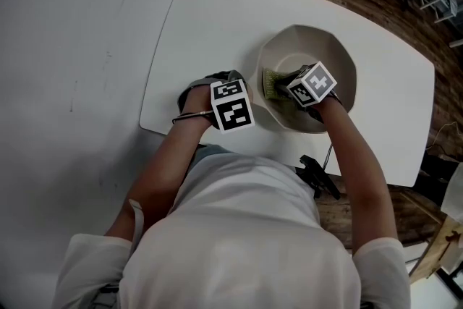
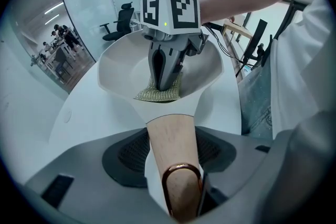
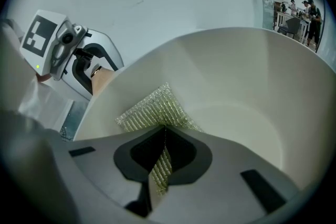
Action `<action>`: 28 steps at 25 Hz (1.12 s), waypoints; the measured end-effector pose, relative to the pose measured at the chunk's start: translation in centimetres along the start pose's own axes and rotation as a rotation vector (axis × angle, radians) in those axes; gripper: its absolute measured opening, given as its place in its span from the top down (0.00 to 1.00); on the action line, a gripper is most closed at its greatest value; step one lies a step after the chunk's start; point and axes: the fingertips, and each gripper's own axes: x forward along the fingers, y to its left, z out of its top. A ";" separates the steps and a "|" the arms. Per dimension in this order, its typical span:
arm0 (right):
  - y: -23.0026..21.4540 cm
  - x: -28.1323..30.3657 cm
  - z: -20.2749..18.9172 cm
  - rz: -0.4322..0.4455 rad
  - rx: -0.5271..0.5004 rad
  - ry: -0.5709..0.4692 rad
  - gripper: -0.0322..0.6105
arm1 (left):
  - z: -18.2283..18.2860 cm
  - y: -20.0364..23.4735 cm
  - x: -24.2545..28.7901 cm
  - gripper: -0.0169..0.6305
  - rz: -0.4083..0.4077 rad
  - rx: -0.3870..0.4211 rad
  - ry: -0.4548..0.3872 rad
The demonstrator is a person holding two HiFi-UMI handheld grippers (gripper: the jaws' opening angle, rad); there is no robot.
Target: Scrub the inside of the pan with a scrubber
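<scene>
We think the scrubbing is going on right now. The scrubber is down inside the white pan, and the pan sits on the white desk. The scrubber lies flat on the inside wall of the pan, on the side close to the handle. The whole inside looks white and clean to us, and we see no dirt or soap. So we cannot tell how much has been scrubbed. We guess the bottom and the far wall are left to do.

The right gripper reaches into the pan. Its fingers are pinched tight on the near edge of the scrubber. The rest of the scrubber sticks out past the tips and touches the pan wall.

The left gripper is just outside the pan. Its fingers stand wide, one on each side of the wooden handle, and they seem to hold it to keep the pan from sliding.
</scene>
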 end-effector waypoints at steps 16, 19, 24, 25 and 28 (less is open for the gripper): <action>0.6 -0.6 4.6 0.123 0.117 -0.328 0.91 | -0.1 0.1 0.0 0.59 0.017 0.059 0.029; 0.1 -1.1 5.7 0.087 0.082 -0.382 0.91 | -0.1 0.1 0.0 0.59 0.022 0.067 0.034; -1.4 -2.1 7.4 0.002 0.082 -0.475 0.91 | -0.1 0.1 0.1 0.59 0.027 0.088 0.044; -1.8 -2.3 7.7 -0.016 0.087 -0.492 0.91 | -0.1 0.1 0.1 0.59 0.027 0.089 0.045; -2.8 -2.8 8.4 -0.067 0.084 -0.525 0.91 | -0.1 0.1 0.0 0.59 0.027 0.092 0.046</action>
